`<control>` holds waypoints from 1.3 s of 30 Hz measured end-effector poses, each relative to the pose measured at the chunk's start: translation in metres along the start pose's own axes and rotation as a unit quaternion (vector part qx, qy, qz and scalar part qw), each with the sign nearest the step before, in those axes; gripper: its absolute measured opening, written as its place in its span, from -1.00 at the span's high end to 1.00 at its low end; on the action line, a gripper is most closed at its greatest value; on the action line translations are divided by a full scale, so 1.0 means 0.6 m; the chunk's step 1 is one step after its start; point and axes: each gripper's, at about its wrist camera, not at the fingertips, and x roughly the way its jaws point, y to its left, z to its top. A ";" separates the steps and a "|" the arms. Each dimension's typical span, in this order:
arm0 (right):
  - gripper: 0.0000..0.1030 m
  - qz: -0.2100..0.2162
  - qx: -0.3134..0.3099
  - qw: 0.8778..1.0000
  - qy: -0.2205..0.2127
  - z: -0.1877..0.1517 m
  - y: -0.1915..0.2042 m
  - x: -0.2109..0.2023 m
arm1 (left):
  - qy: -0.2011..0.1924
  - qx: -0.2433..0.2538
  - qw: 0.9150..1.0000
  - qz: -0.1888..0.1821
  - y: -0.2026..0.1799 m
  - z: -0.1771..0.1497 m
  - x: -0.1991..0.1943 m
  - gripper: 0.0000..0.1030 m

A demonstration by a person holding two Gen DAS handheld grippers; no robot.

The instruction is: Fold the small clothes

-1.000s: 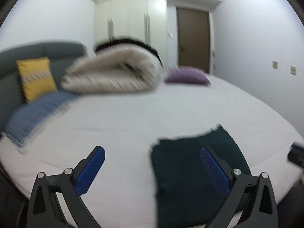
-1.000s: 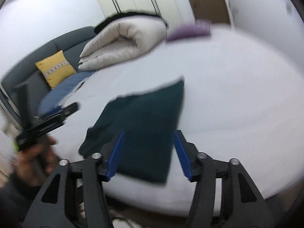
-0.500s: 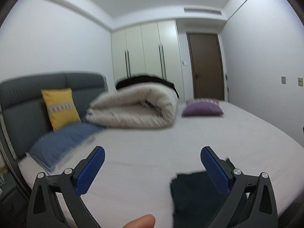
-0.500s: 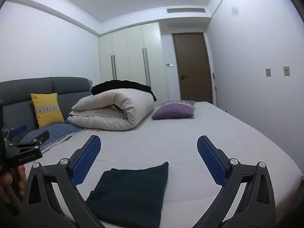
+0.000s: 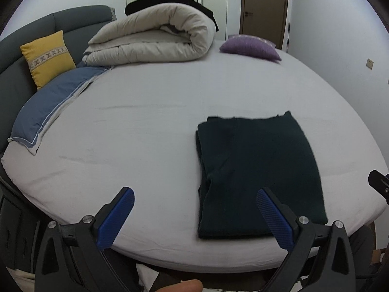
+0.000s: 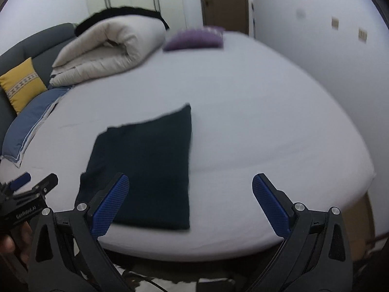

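Your folded dark green garment point(image 5: 257, 170) lies flat near the bed's point(image 5: 150, 126) front edge. Your left gripper point(image 5: 194, 216) and right gripper point(image 6: 189, 204) both hover above it, jaws spread wide, nothing between them, the right's having just been opening.

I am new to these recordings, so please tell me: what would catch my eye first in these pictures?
First, the dark green folded garment lying flat near the front edge of the bed, just ahead of both open grippers, the left gripper and the right gripper. Behind it, a rolled beige duvet lies by the headboard, with a yellow cushion on its left.
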 end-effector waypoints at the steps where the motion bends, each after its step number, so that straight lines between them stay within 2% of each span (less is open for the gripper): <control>1: -1.00 -0.004 -0.002 1.000 0.002 -0.003 -0.001 0.010 | 0.001 0.001 1.000 0.001 -0.003 -0.006 -0.001 -1.00; 10: -1.00 -0.013 -0.031 0.999 0.017 -0.032 0.030 0.068 | 0.020 -0.002 1.000 0.004 0.002 -0.028 0.025 -1.00; 39: -1.00 -0.001 -0.043 0.998 0.034 -0.037 0.068 0.101 | 0.037 0.002 0.999 0.009 0.005 -0.043 0.046 -1.00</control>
